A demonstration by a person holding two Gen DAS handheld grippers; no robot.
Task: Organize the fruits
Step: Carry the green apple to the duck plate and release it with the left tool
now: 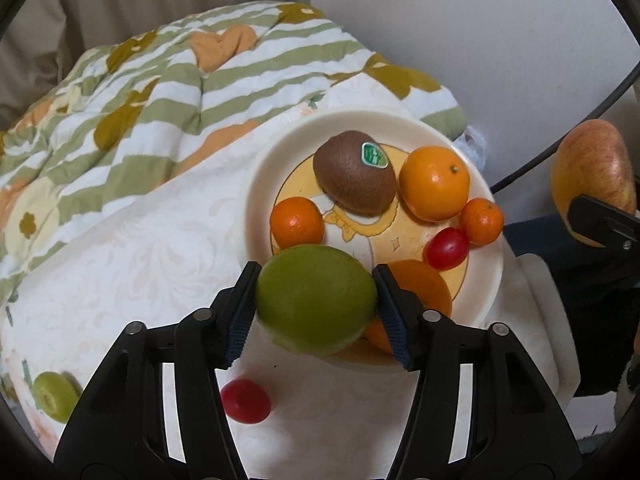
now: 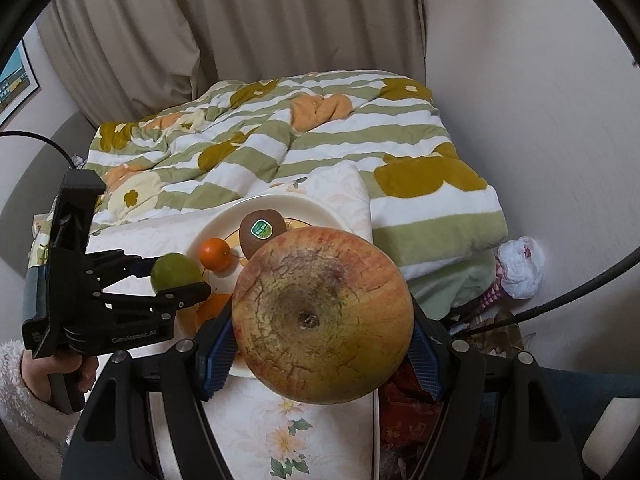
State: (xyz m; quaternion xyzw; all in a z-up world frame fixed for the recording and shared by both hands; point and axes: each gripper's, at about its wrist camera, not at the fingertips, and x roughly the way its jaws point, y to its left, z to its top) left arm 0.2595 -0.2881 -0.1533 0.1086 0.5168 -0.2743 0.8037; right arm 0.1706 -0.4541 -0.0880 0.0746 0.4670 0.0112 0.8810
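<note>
the plate (image 1: 276, 152) is seen near the right edge of the bed (image 1: 140, 248), with open sheet to its left, where a red tomato (image 1: 245, 401) and a small green fruit (image 1: 54, 396) lie loose. a smooth green fruit (image 1: 316, 300) sits between the pads of the left tool (image 1: 316, 308) over the plate's near rim; whether it is pinched cannot be told. a big, cracked yellow-red apple (image 2: 322, 316) is pinched by the right tool (image 2: 322, 356). on the plate are held a kiwi (image 1: 354, 172), oranges and a tomato.
</note>
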